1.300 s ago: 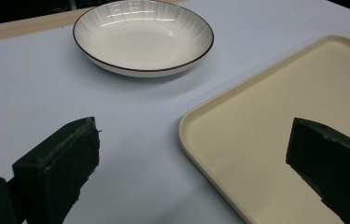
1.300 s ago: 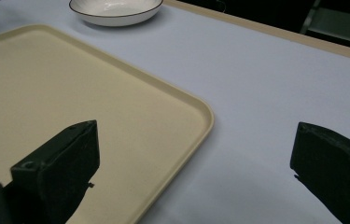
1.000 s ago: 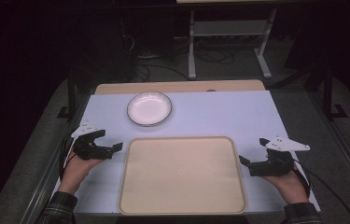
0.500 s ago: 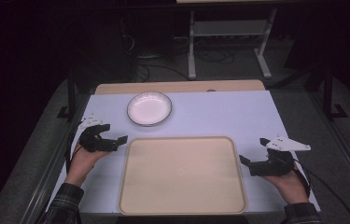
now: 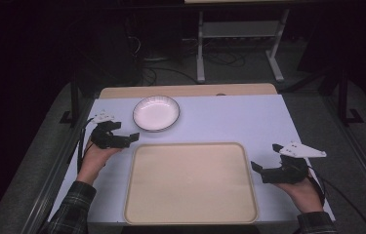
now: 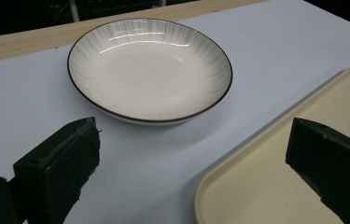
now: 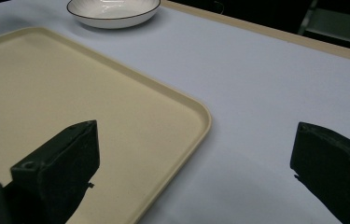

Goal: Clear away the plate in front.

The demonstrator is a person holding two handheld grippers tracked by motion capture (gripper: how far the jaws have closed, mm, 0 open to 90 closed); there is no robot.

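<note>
White with a thin dark rim and fine grey rays, the shallow bowl (image 6: 149,70) shows its pattern in the left gripper view; from above it reads as plain, sitting beyond the tray's (image 5: 190,183) far-left corner. Left gripper (image 5: 131,138), jaws wide, hovers just left of that corner, angled toward the bowl. Right gripper (image 5: 257,170), jaws also wide, sits beside the tray's right edge.

Dark room – grey floor (image 5: 34,161), metal stand (image 5: 239,39).
</note>
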